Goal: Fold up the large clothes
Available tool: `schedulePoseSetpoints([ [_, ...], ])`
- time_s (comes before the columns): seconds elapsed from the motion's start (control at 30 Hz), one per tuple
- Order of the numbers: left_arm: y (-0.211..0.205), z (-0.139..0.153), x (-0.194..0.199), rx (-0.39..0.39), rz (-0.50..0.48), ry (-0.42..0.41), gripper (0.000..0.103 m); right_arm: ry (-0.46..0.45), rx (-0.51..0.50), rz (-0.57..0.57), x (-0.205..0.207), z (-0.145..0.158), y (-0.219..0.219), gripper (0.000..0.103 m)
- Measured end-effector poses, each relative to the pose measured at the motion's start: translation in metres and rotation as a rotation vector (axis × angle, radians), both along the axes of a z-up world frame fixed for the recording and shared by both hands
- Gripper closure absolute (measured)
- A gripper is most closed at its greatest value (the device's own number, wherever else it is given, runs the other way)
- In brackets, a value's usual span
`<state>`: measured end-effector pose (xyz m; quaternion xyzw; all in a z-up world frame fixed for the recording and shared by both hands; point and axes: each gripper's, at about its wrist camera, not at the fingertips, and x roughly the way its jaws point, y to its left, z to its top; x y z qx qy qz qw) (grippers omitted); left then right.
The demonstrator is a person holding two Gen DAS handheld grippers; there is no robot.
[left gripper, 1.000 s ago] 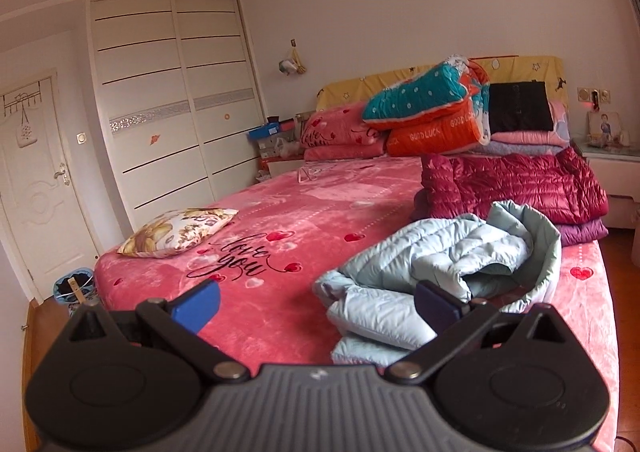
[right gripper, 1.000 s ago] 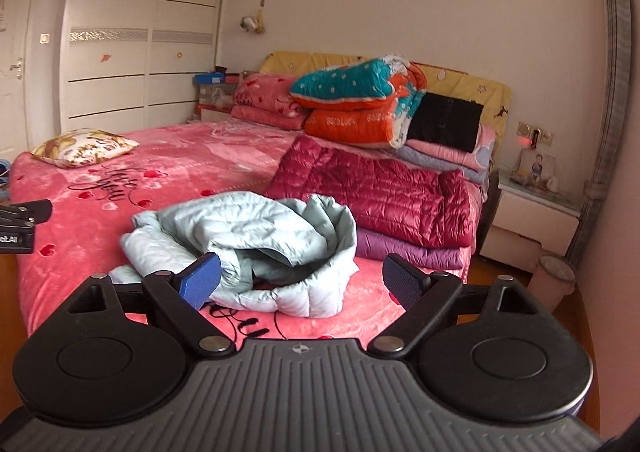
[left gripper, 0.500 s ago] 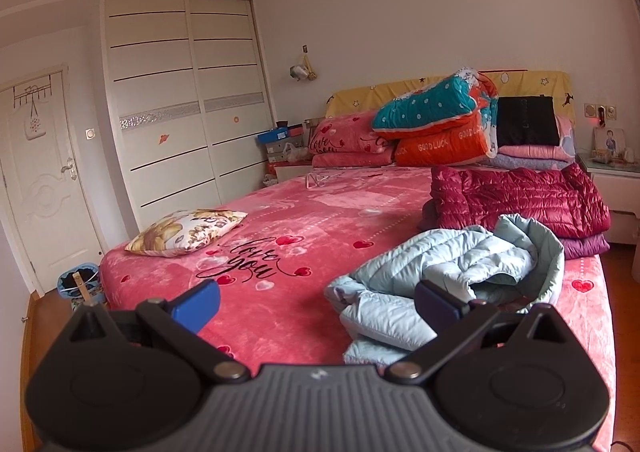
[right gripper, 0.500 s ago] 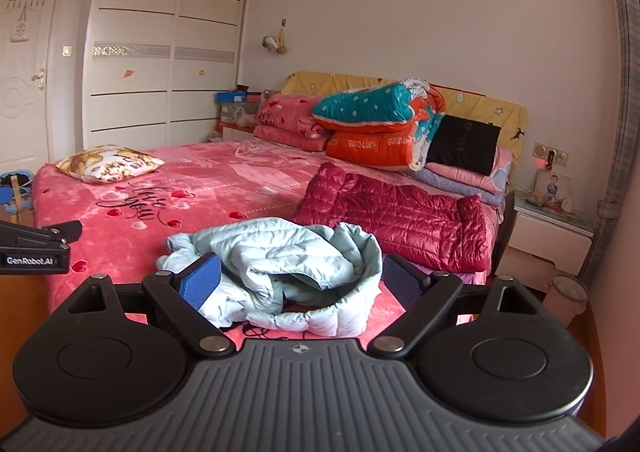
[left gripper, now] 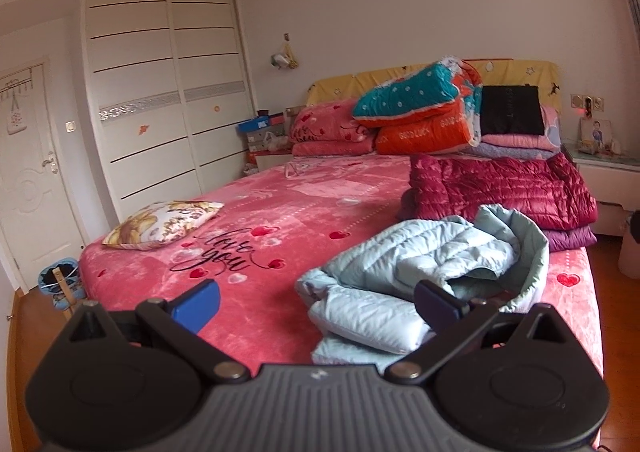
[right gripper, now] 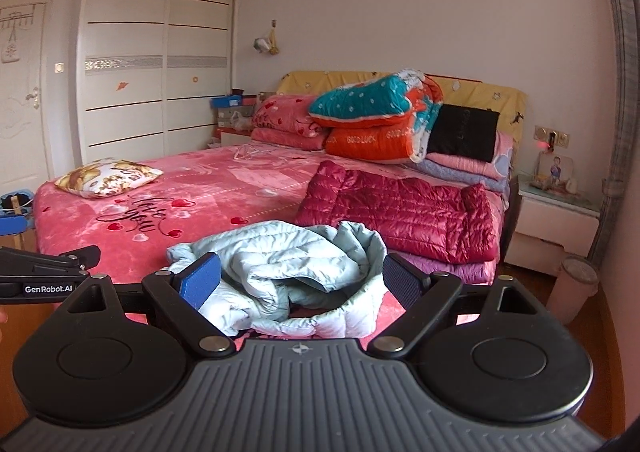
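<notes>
A wide stretch of bare pink heart-printed bedspread [left gripper: 280, 212] lies open between a floral cushion [left gripper: 164, 222] at the bed's left edge and a crumpled pale-blue quilted jacket [left gripper: 416, 276] at the near right, giving clear passage toward the middle. Just behind the jacket, a folded magenta quilted jacket [right gripper: 400, 212] on a purple layer blocks the right side. The far end is walled by stacked pink, orange and teal quilts [right gripper: 368, 120] against a yellow headboard. Right of the bed, a white nightstand [right gripper: 556, 224] and a pale round bin [right gripper: 576, 288] narrow the floor gap.
</notes>
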<state>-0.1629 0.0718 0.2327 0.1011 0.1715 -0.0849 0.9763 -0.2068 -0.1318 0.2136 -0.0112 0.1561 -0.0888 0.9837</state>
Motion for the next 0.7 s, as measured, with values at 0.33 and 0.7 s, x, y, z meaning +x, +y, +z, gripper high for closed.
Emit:
schedulePoseSetpoints([
  [0.33, -0.033, -0.022, 0.022, 0.014, -0.045, 0.076, 0.001, 0.016, 0.048, -0.084, 0.014, -0.027, -0.017, 0.000],
  [0.7, -0.067, -0.053, 0.047, 0.009, -0.048, 0.157, 0.001, 0.010, 0.074, -0.139, 0.024, -0.067, -0.030, 0.000],
])
